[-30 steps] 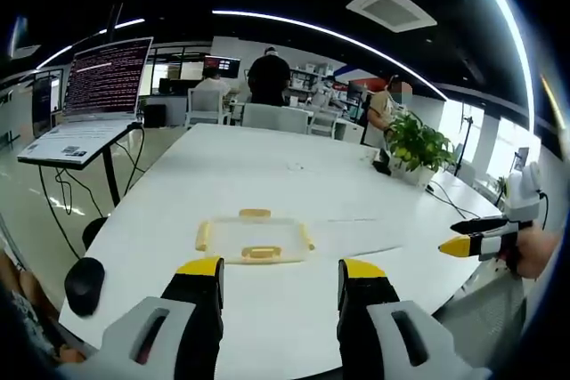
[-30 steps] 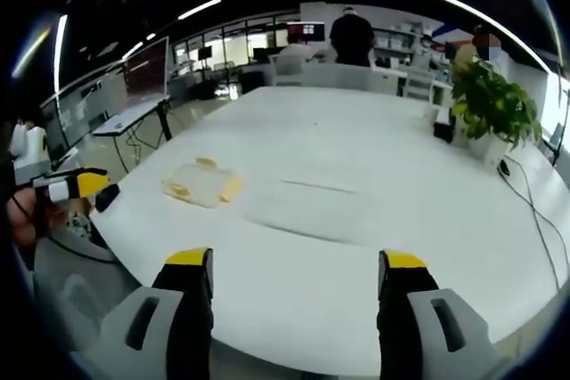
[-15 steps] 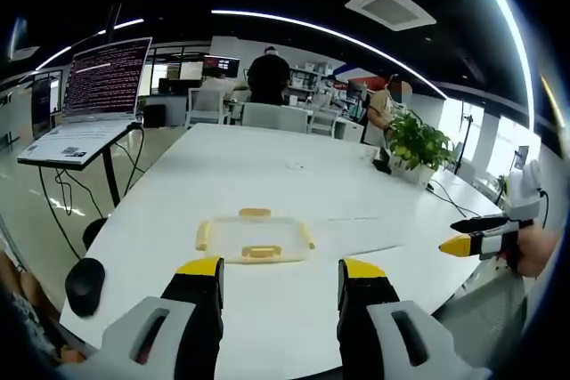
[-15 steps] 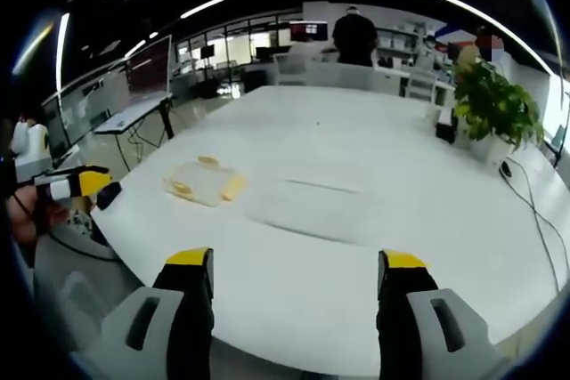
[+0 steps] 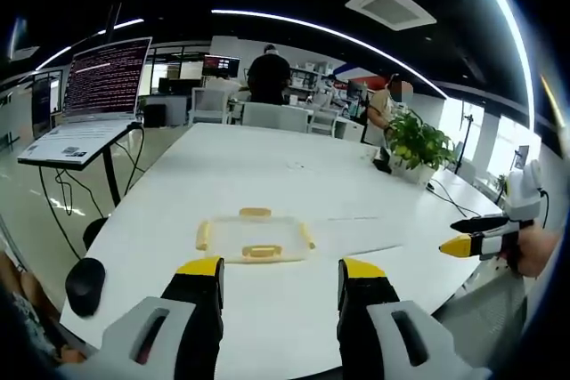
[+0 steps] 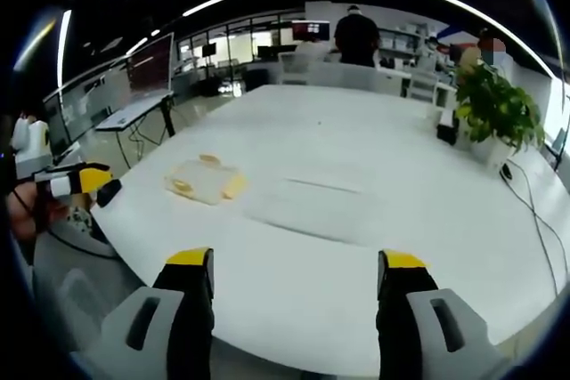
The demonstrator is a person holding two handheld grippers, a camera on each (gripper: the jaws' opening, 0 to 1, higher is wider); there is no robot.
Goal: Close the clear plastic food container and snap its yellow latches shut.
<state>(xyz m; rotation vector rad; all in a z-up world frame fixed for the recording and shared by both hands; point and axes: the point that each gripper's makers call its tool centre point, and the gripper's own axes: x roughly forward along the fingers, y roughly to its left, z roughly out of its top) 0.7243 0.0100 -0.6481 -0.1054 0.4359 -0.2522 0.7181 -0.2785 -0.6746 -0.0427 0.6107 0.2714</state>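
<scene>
Right gripper (image 6: 297, 278) is hovering over the near edge of a white table (image 6: 356, 157), jaws sitting wide apart w/ nothing between them. A clear plastic food container (image 6: 203, 181) is lying flat toward the table's left side — yellow latches (image 6: 234, 186) are showing at its edges. Left gripper (image 6: 76, 181) is poking in from the left, held by a hand. A potted plant (image 6: 494, 113) is standing at the far right — people are standing beyond the table.
</scene>
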